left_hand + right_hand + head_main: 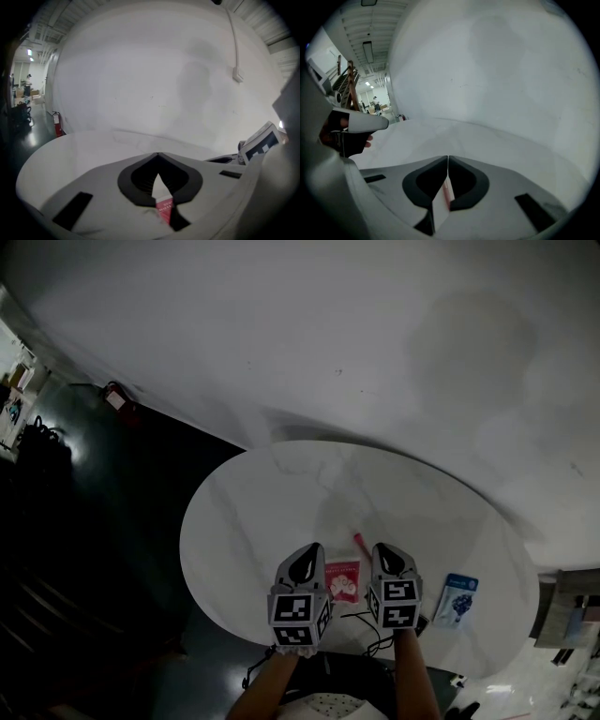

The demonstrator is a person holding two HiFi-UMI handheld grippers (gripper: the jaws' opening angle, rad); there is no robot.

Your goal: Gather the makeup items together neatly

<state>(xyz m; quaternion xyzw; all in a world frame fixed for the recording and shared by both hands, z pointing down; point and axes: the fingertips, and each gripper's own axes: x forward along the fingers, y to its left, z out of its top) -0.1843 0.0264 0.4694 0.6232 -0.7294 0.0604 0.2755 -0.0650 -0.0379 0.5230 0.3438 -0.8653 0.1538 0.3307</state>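
On the round white marble table, a red sachet lies near the front edge, between my two grippers. A thin red stick lies just beyond it, and a blue sachet lies to the right. My left gripper is shut just left of the red sachet; in the left gripper view the red sachet shows through the gap under the closed jaws. My right gripper is shut just right of the sachet. Its closed jaws show a red-and-white strip beneath them.
Black cables trail over the table's near edge by my arms. A white wall rises behind the table. A red fire extinguisher stands on the dark floor at the left. Shelving stands at the right.
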